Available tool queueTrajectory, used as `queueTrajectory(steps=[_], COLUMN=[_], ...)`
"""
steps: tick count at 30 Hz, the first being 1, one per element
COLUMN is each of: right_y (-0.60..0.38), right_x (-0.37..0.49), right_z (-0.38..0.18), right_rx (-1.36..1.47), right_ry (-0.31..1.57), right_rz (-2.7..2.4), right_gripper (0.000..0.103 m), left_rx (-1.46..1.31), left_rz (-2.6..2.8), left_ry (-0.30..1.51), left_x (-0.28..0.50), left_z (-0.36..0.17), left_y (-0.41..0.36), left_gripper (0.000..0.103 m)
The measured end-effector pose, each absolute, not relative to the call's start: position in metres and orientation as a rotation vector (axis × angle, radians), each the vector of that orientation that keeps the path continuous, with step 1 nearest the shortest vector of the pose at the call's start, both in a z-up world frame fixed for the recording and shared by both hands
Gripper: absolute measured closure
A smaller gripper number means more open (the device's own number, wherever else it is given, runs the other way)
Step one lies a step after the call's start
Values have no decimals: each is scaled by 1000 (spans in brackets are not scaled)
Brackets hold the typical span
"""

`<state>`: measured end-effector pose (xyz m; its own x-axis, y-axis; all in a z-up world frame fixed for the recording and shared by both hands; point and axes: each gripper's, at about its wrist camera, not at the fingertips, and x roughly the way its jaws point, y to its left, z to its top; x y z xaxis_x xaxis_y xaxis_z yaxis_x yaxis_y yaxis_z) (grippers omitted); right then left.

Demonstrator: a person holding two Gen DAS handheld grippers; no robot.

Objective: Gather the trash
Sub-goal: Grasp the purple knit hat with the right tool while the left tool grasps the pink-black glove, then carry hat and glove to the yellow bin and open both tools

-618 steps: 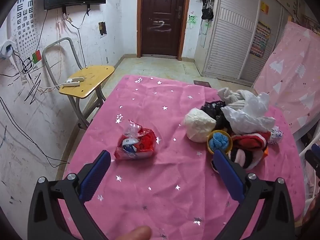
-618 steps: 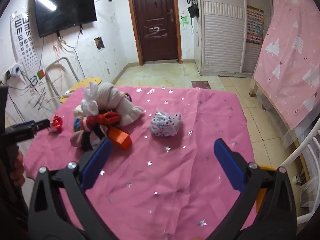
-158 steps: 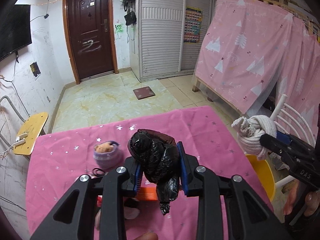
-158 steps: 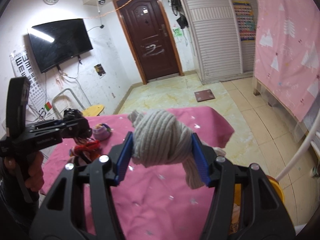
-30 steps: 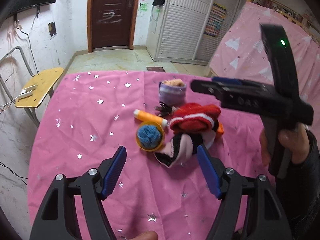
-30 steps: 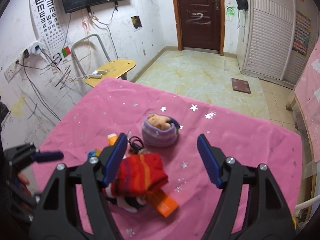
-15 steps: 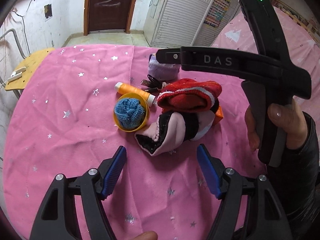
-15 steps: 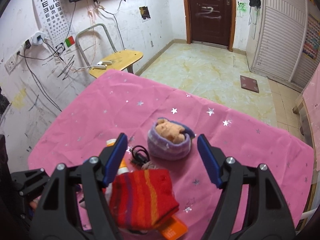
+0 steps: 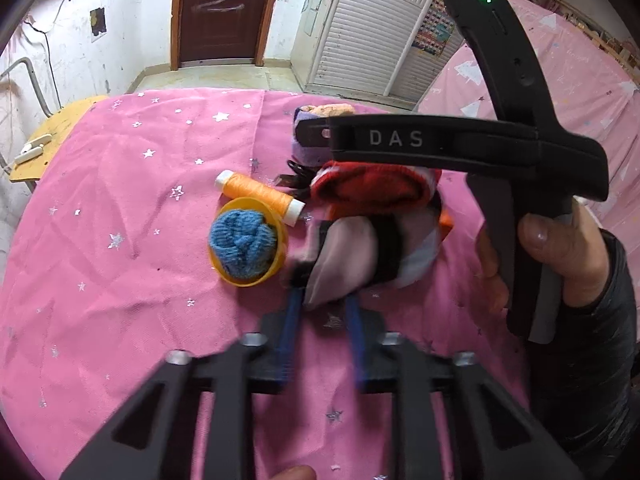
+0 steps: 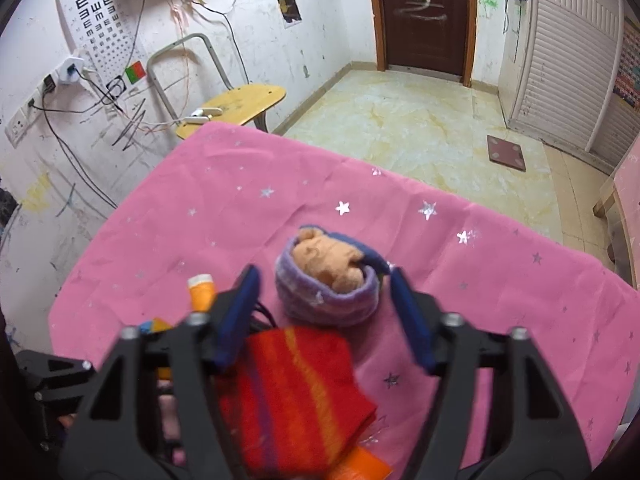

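My left gripper (image 9: 322,300) is closing on the near end of a pink, black and white sock (image 9: 352,256) lying on the pink star cloth (image 9: 120,184); the fingers are blurred. A red striped sock (image 9: 372,186) lies over it. My right gripper (image 10: 324,288) is open, its blue fingers on either side of a purple knitted roll with a tan centre (image 10: 328,284), which stands on the cloth (image 10: 248,208). The red sock (image 10: 292,392) lies just under the right gripper. The right gripper's body (image 9: 460,140) crosses the left wrist view.
A yellow cup holding a blue knit ball (image 9: 246,242) and an orange thread spool (image 9: 258,192) sit left of the socks. A black hair tie (image 9: 296,170) lies by the purple roll (image 9: 316,114). A yellow chair (image 10: 240,108) stands beyond the table's far left corner.
My left gripper has moved forward and its fingers have narrowed around the pink sock's end. My right gripper has moved down and forward, and its fingers have come in around the purple roll.
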<state>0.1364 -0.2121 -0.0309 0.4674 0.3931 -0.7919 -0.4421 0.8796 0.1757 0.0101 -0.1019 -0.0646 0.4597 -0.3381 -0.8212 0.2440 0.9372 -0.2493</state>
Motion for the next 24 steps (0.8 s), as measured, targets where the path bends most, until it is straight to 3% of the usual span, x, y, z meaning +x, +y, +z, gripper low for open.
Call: queueTrajectory(steps=[4, 6, 24], right_y=[-211, -211, -238], right_x=[136, 135, 111], right_z=[-35, -34, 11], right_rx=[-72, -78, -38], right_ry=[963, 949, 800], right_rz=[511, 501, 469], right_gripper=[75, 79, 82], left_rx=[-78, -68, -43], left_rz=[-357, -356, -282], left_ry=[1017, 1004, 826], left_x=[6, 3, -22], left_z=[-60, -57, 7], left_y=[-103, -104, -91], left_gripper=[96, 97, 99])
